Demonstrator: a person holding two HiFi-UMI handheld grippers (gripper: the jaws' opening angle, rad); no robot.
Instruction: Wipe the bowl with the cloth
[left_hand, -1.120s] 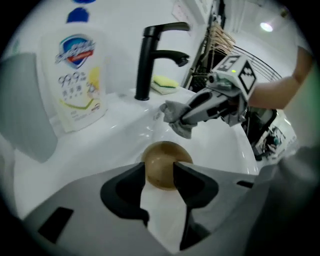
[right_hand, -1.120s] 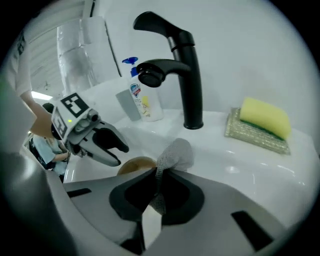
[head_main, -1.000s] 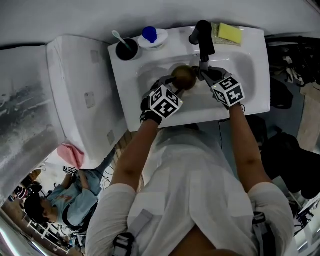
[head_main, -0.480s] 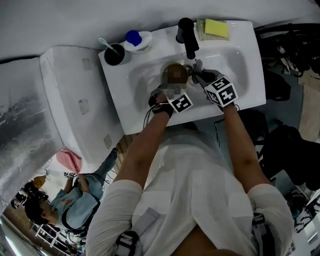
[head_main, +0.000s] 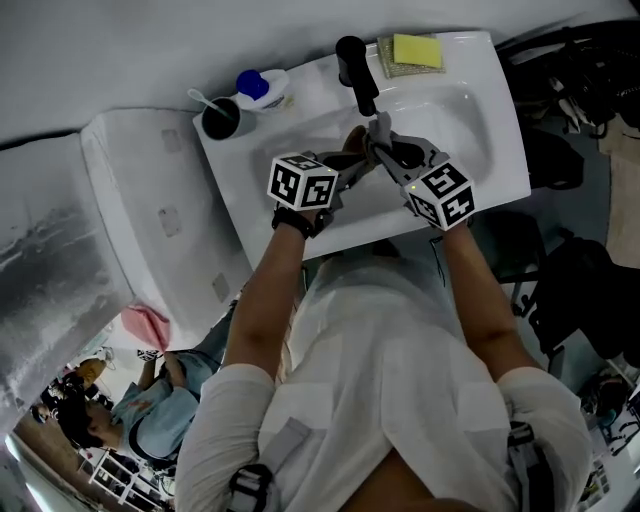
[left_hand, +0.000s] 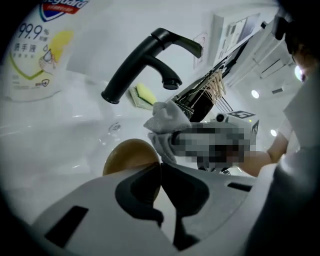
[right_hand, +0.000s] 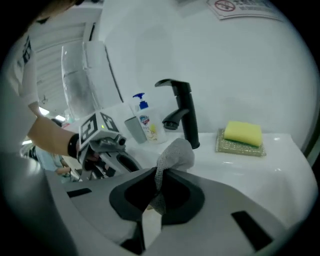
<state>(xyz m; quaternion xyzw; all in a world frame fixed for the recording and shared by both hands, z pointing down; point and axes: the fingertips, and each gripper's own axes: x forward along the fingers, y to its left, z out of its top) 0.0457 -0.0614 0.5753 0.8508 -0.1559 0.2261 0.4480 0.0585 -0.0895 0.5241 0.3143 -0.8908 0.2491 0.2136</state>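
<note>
White washbasin (head_main: 480, 150) with black faucet (head_main: 352, 65) forms the work area. Left claw (left_hand: 160, 166) has just been closing and now pinches the rim of the brown bowl (left_hand: 129, 154), which is held over the basin. Right claw (right_hand: 159, 186) is clamped on the grey cloth (right_hand: 175, 154), bunched just beside the bowl rim; contact cannot be confirmed. Assessment: both items are secured, and the wiping itself appears not yet done.

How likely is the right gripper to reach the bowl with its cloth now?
Probably yes. The right gripper grips the cloth just beside the bowl, which the left gripper holds by its rim over the sink; nothing shows between them.
</note>
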